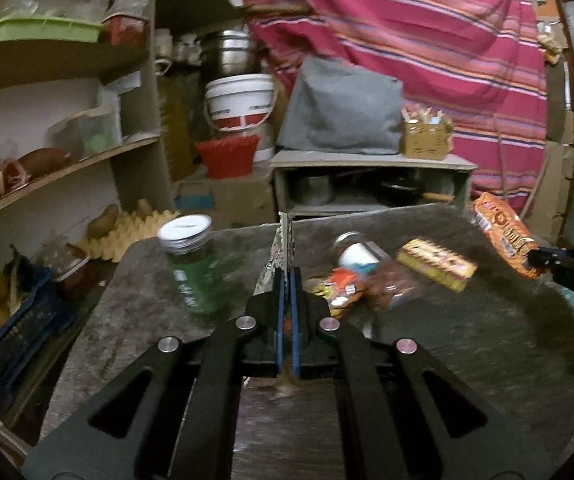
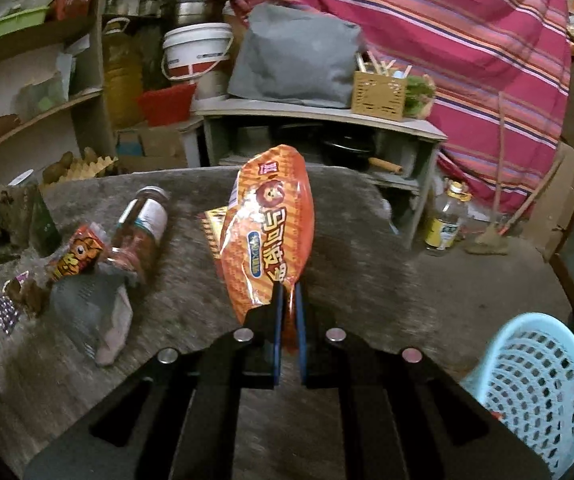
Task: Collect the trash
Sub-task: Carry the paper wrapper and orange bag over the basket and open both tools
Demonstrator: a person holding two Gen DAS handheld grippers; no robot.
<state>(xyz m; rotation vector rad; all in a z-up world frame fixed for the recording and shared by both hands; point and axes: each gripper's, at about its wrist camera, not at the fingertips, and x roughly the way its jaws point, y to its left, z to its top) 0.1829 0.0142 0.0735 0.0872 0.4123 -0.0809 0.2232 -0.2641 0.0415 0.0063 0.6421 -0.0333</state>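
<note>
Right gripper (image 2: 289,292) at picture centre, jaws pinched on the lower end of an orange snack bag (image 2: 269,228) that stands up toward 12 o'clock above a grey table (image 2: 367,240). At 9 o'clock lie a jar (image 2: 143,226) on its side and a small orange wrapper (image 2: 77,258). A pale blue basket (image 2: 535,384) sits at 4 o'clock.

i see a glossy, crinkled orange snack bag (image 2: 267,224) of plastic film, pinched between matt black gripper fingers (image 2: 265,316) with blue pads. the tabletop (image 2: 367,248) looks like rough, mottled grey stone, matt. a clear glass jar (image 2: 143,224) with a paper label lies beside a shiny small wrapper (image 2: 75,256). the light blue basket (image 2: 535,376) is perforated plastic. in the left view, a green jar (image 1: 195,276) has a dull metal lid, and the striped cloth (image 1: 427,40) behind looks woven.
</note>
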